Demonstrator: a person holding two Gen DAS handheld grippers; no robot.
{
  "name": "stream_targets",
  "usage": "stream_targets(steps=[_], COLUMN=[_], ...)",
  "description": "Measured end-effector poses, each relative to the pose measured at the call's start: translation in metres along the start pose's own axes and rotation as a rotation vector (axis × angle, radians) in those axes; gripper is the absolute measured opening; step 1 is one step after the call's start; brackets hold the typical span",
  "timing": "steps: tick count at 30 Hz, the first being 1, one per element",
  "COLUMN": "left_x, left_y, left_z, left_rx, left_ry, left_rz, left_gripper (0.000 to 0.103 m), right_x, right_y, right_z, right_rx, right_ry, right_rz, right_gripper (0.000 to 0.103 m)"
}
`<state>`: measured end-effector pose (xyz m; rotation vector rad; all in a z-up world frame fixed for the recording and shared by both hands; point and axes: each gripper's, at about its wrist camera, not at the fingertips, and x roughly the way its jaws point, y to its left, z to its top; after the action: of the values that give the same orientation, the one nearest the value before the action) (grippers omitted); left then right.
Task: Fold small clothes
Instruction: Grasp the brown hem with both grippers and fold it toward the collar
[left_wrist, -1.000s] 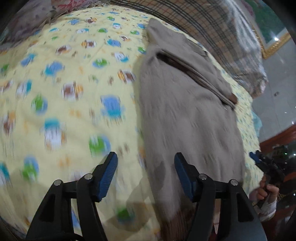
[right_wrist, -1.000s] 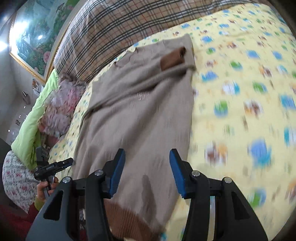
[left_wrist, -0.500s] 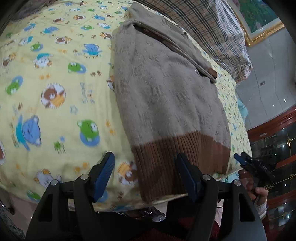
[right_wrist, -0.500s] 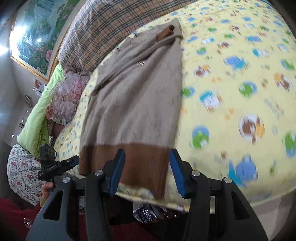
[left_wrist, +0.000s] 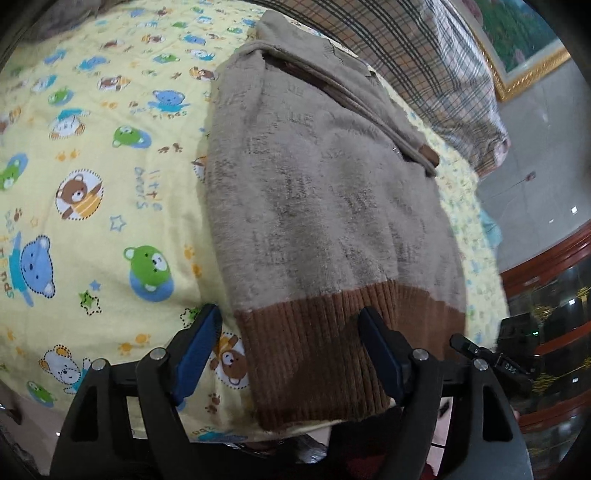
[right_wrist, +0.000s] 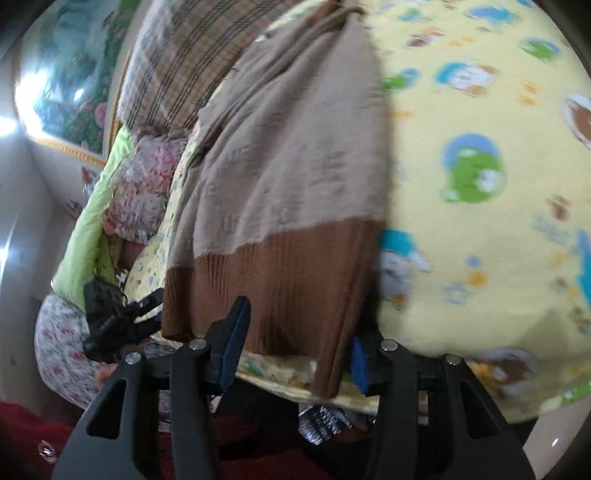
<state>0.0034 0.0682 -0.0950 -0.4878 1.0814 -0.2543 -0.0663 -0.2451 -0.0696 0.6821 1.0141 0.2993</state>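
Note:
A small beige knit sweater (left_wrist: 321, 192) with a brown ribbed hem (left_wrist: 325, 354) lies lengthwise on the yellow bear-print bedsheet (left_wrist: 96, 192), its sides folded in and its hem hanging over the near bed edge. My left gripper (left_wrist: 291, 354) is open, its blue pads either side of the hem's left part. In the right wrist view the sweater (right_wrist: 295, 147) and hem (right_wrist: 280, 280) show again; my right gripper (right_wrist: 295, 350) is open around the hem's right corner, which drapes over the right pad.
A plaid blanket (left_wrist: 424, 55) lies at the head of the bed. A green and floral bedding pile (right_wrist: 122, 192) sits to the left in the right wrist view. Red wooden furniture (left_wrist: 546, 280) stands beyond the bed's right side.
Both grippers have drawn back along the sweater from its middle to the brown hem at the bed's near edge. Both stayed open. The sweater has not moved.

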Motion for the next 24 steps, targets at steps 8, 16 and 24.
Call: stream_targets(steps=[8, 16, 24], left_x=[0.013, -0.010, 0.003], left_y=[-0.018, 0.011, 0.029], left_z=[0.003, 0.004, 0.004], left_rx=[0.120, 0.080, -0.008], left_ry=[0.069, 0.026, 0.118], left_rz=[-0.047, -0.122, -0.182], left_gripper=[0.017, 0.007, 0.028], right_x=[-0.025, -0.074, -0.055], right_y=[-0.017, -0.031, -0.041], right_z=[0.003, 0.012, 0.018], right_rx=[0.037, -0.011, 0.033], right_ry=[-0.056, -0.110, -0.055], right_rz=[0.016, -0.022, 0.013], right_gripper=[0.007, 0.006, 0.023])
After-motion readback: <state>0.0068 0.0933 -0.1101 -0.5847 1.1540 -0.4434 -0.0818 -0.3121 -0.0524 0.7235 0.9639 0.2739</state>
